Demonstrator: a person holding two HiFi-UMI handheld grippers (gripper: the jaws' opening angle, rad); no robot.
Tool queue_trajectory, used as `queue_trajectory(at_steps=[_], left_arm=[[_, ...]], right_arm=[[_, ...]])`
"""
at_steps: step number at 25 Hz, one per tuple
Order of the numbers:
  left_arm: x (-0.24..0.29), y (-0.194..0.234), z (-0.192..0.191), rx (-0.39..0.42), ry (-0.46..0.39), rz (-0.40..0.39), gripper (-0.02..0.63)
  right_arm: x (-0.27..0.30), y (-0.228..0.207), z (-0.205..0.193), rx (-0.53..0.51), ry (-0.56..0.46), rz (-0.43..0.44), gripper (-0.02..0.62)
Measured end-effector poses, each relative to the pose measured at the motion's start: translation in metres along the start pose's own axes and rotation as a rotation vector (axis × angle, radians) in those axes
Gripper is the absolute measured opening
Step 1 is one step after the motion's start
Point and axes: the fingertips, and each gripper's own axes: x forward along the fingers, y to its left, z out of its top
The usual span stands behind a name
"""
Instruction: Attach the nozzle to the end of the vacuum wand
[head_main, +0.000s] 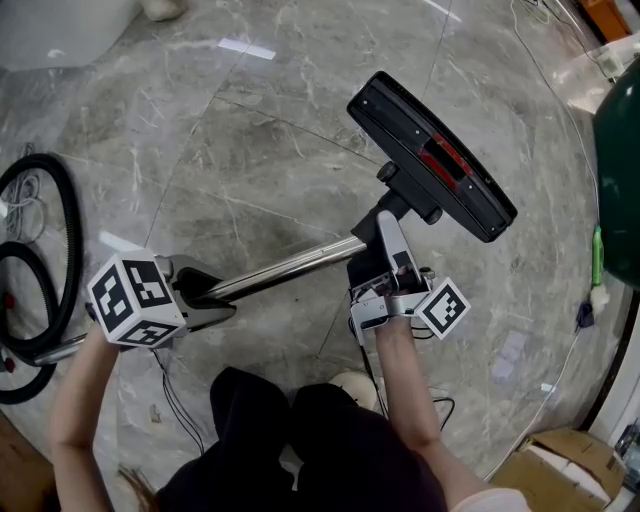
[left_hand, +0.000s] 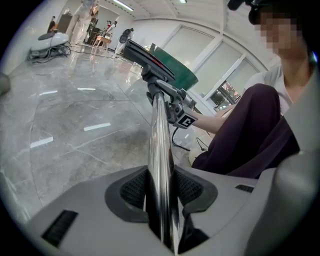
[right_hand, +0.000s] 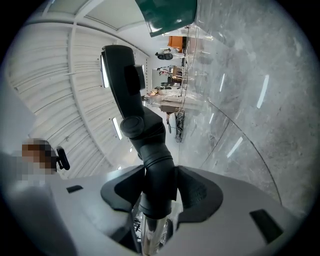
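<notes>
- Left gripper (left_hand: 160, 192): jaws clenched on the wand (left_hand: 159, 135), well back along the tube from its end. The shaft runs straight away from the pads.
- Wand: the chrome tube lies low at the left gripper and rises up and to the right in the head view, its long axis aimed at the nozzle's neck (head_main: 397, 205).
- Right gripper (right_hand: 157, 192): jaws grasping the black neck at its collar, the nearer hand to the joint. Chrome shows just below the collar's rim, so the wand's end appears to sit in the socket. How deep cannot be told.
- Nozzle (head_main: 430, 155): held in the air beyond the right gripper, underside towards the head camera, its long head lying across the wand's axis.
- Coming move, as judged: neck and tube lie in line, so any further seating would be a push along that axis.
- Hose (head_main: 60, 250): coiled on the floor (head_main: 250, 130) at far left.
</notes>
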Motion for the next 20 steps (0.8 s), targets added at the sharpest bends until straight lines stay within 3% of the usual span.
queue_trajectory(at_steps=[14, 20], left_arm=[[0.002, 0.002, -0.002, 0.026, 0.0, 0.036, 0.15], [0.001, -0.001, -0.001, 0.047, -0.008, 0.041, 0.15]], right_arm=[[-0.017, -0.004, 0.001, 0.017, -0.104, -0.038, 0.215], [-0.014, -0.009, -0.002, 0.121, -0.133, -0.046, 0.215]])
